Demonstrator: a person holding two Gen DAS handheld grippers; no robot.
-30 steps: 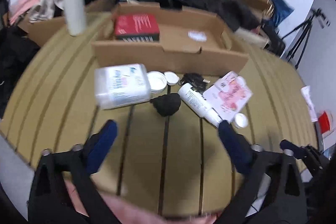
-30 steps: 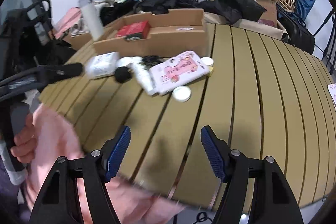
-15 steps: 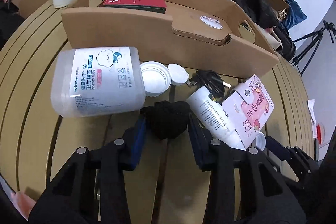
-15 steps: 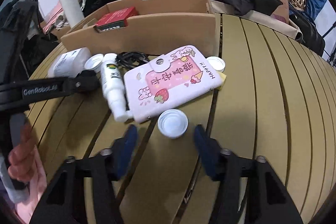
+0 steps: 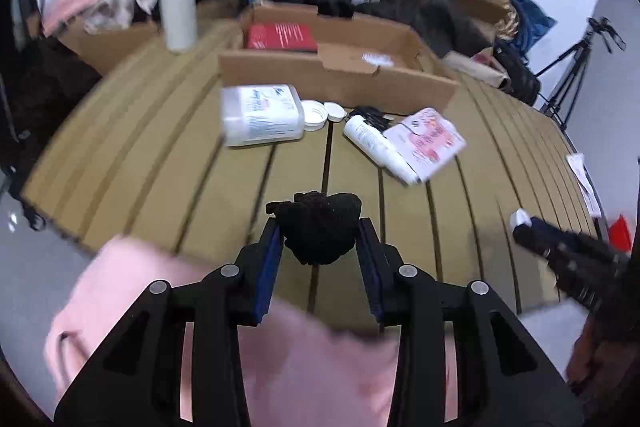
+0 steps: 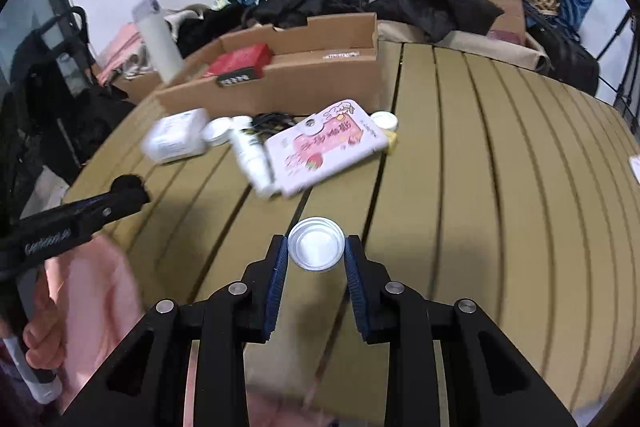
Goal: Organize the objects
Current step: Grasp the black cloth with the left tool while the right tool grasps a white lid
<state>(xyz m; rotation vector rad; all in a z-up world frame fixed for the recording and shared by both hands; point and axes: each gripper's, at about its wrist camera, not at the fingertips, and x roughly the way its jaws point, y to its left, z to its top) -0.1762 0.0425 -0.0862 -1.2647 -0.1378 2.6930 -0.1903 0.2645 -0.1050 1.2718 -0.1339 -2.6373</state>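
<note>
**Both grippers loaded: black bundle left, white lid right**

The left gripper [image 5: 319, 239] has its fingers clamped on a black fabric bundle [image 5: 318, 231], held above the near edge of the tabletop [image 5: 160, 163]. Over on the other side, the right gripper [image 6: 316, 253] has just been closing, and its fingers now pinch a round white lid [image 6: 316, 244] between the blue pads, also near the front edge.

Further back, toward the far edge, the rest waits in a cluster: a clear plastic jar [image 5: 262, 115] on its side, two small white caps [image 5: 324, 111] just beside it, a white bottle [image 5: 378, 147] touching a pink case [image 5: 428, 139], and a black cable [image 5: 370, 113] behind them. A cardboard tray [image 5: 340, 83] stands along the far edge with a red box [image 5: 282, 37] in its left end.
</note>
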